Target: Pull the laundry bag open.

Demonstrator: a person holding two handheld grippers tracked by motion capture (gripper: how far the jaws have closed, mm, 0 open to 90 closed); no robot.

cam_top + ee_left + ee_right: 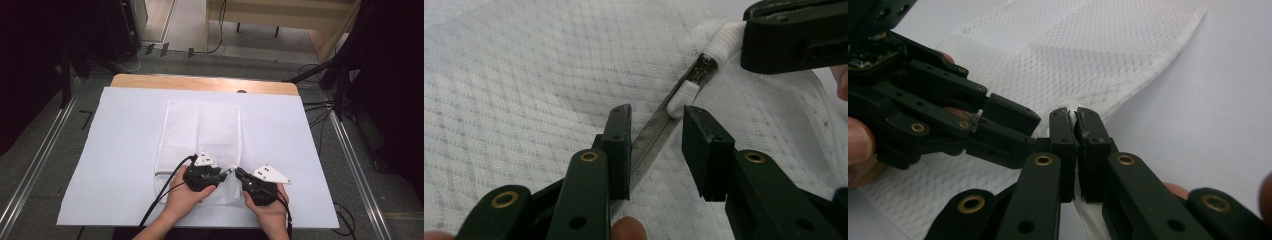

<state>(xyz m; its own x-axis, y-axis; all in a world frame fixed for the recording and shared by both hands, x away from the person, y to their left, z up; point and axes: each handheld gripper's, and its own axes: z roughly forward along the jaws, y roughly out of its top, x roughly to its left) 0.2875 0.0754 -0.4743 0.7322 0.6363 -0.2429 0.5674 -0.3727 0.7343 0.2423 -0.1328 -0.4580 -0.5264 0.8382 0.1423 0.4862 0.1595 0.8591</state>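
A white mesh bag (200, 132) lies flat on the white table cover, its zip edge near the person. In the left gripper view a grey zip (649, 142) with a white pull tab (681, 97) runs between the jaws of my left gripper (656, 117), which is open and straddles the zip just behind the tab. My right gripper (1075, 120) is shut on the bag's white zip end (724, 42) at the corner. In the high view the left gripper (226, 173) and the right gripper (238, 172) nearly meet tip to tip.
The white cover (115, 150) spreads over a wooden table whose far edge (200, 82) shows. Cables and dark stands (340, 85) sit on the floor to the right and behind. A metal rail (35, 165) runs along the left.
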